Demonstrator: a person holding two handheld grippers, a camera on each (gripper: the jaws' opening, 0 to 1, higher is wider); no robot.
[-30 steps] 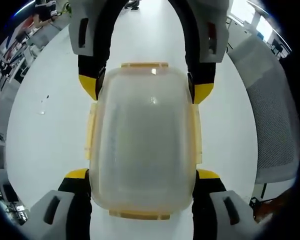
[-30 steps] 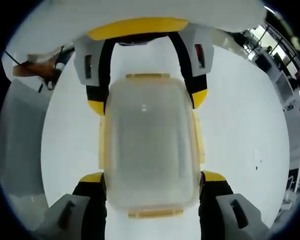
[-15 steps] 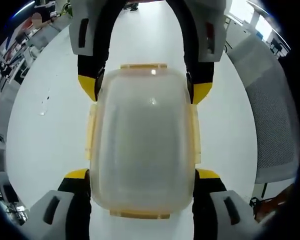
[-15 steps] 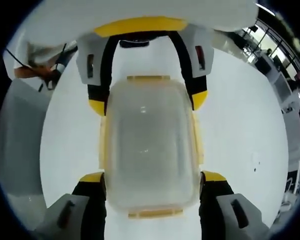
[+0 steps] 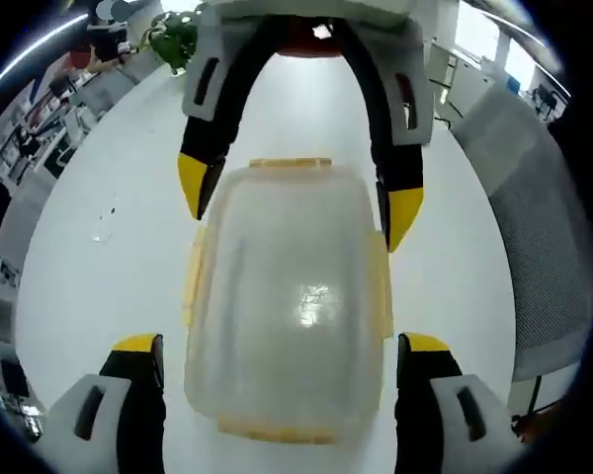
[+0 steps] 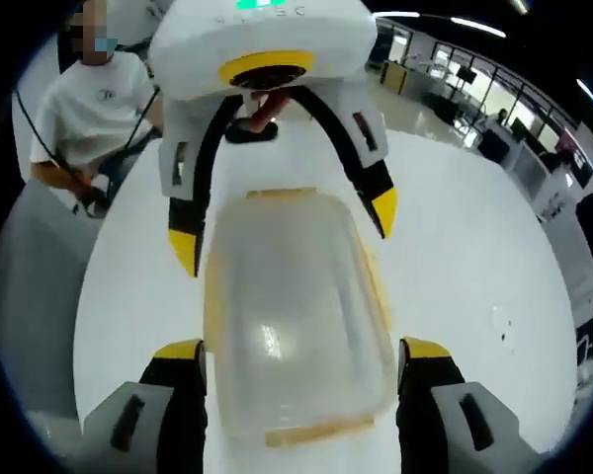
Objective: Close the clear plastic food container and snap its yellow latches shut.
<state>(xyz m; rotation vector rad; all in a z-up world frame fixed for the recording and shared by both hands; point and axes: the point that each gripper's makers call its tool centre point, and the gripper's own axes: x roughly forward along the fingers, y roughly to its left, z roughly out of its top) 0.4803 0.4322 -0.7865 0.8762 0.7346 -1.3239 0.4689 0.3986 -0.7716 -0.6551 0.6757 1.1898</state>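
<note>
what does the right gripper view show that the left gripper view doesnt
Right gripper view: a person in a white shirt beyond the table, with office desks behind.

Left gripper view: a grey mesh chair beside the table and a green plant at the far edge.

Both: the clear container with its lid on and yellow latches, lying on the white table between the left gripper and the right gripper, each with jaws spread.

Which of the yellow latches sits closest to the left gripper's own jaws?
The end latch at the bottom of the left gripper view, between that gripper's own jaws. The opposite end latch sits by the right gripper.
</note>
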